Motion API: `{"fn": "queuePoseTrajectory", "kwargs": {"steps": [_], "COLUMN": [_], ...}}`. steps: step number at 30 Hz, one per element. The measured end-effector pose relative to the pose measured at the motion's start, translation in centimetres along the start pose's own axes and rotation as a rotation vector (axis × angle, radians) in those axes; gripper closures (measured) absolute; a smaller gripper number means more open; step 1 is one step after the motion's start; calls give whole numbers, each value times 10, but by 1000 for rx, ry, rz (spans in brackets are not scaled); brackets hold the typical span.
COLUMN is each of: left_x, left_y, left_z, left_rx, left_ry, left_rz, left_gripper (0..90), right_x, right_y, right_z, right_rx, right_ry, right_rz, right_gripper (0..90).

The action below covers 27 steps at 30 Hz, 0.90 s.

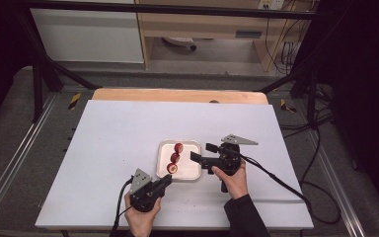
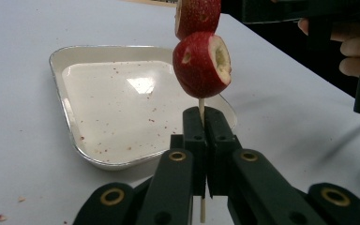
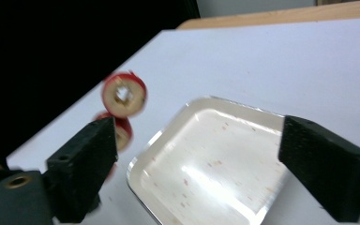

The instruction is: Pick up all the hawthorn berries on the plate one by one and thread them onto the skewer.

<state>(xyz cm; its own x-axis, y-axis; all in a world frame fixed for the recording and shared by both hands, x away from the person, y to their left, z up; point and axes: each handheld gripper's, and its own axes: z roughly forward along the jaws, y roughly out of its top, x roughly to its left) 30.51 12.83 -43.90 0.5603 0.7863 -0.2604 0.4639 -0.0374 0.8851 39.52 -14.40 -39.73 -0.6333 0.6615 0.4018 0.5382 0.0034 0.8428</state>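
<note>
A thin wooden skewer (image 2: 201,107) carries three cored red fruits (image 1: 175,158) and stands over a white tray (image 1: 191,170). My left gripper (image 2: 205,117) is shut on the skewer's lower end, just below the bottom fruit (image 2: 201,63); in the high view this gripper (image 1: 166,181) sits at the tray's near left corner. My right gripper (image 1: 203,152) is at the tray's right side with its jaws wide open. In the right gripper view the top fruit (image 3: 124,93) is blurred and lies left of the left jaw, with nothing held between the jaws (image 3: 201,159).
The tray (image 2: 65,108) holds only reddish crumbs. It rests on a white sheet (image 1: 118,133) over a wooden table (image 1: 177,95). A few crumbs lie on the sheet near my left gripper. Cables trail from both grippers, and black frame bars cross the back.
</note>
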Motion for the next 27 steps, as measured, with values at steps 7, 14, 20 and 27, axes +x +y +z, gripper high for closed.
{"fn": "queuePoseTrajectory", "kwargs": {"steps": [7,14,20,27], "left_x": [10,18,22,21], "left_y": [5,18,32,49], "left_z": [-5,-7,-6,0], "left_rx": [44,98,135,176], "left_ry": [-1,-11,0,-3], "left_rz": [41,78,118,147], "left_gripper": [884,883,883,883], "right_x": [-14,-29,-43,-57], "right_y": [-7,-24,-43,-58], "right_z": [-13,-27,-42,-61], "right_rx": [151,252,291,277], "right_ry": [-38,-85,-123,-105], "right_rz": [-122,-195,-229,-218], "right_gripper": [29,10,12,11]}}
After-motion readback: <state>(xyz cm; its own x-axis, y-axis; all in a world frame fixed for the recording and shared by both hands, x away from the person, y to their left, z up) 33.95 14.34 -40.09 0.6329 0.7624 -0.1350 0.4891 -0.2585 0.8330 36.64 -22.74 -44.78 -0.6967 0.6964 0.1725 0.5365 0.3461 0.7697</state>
